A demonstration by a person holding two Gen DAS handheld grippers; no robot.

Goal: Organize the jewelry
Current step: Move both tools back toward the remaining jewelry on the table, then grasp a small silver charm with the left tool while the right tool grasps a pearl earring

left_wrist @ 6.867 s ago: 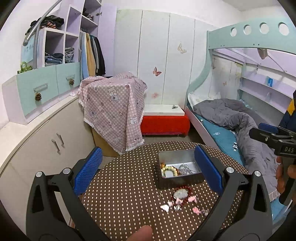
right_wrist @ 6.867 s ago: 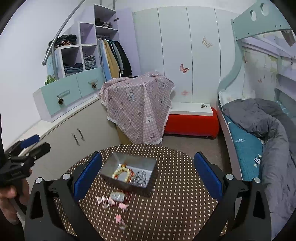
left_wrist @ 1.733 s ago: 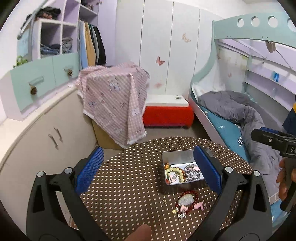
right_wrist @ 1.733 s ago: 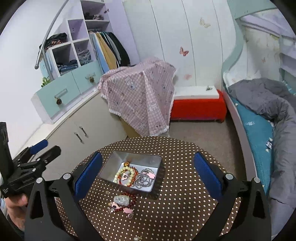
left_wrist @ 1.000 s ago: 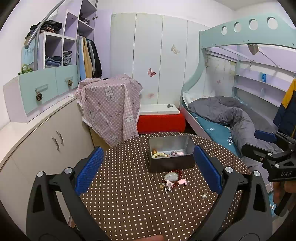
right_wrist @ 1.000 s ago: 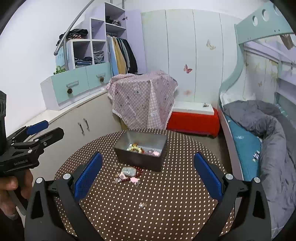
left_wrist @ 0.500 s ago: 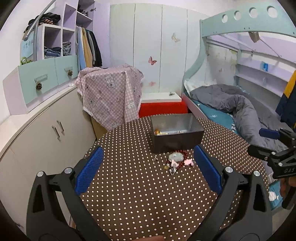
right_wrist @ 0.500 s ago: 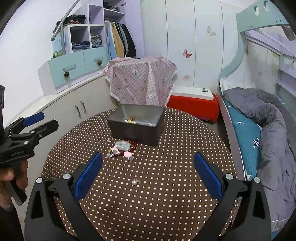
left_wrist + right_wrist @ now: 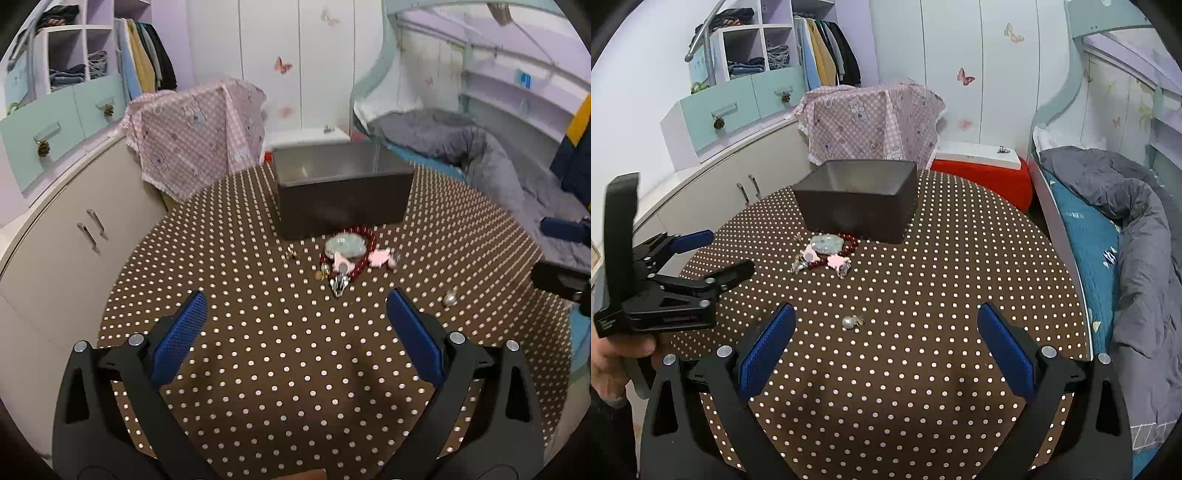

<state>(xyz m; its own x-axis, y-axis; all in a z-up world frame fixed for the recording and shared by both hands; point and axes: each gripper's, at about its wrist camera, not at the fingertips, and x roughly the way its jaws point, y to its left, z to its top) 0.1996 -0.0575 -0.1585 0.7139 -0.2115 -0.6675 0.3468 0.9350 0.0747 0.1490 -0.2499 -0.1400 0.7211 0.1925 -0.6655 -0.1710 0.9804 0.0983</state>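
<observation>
A round desk [image 9: 258, 369] covered in brown cloth with white polka dots fills the lower part of both views. Toward its far side a dark rectangular metal box [image 9: 343, 195] is set, open at the top; its contents cannot be made out from this low angle. Two black tongs with blue padded fingers are held low over the near edge of the desk: the left tongs [image 9: 295, 325] are seen with their fingers wide apart and nothing between them, and the right tongs [image 9: 886, 332] are likewise spread and empty. Just in front of the box, a red beaded bracelet [image 9: 364, 254] is seen lying on the cloth, with a pale green oval pendant [image 9: 345, 243] resting within its loop and small pink charms [image 9: 382, 256] beside it. A single white pearl piece [image 9: 849, 322] lies well apart from that cluster, nearer the right tongs.
</observation>
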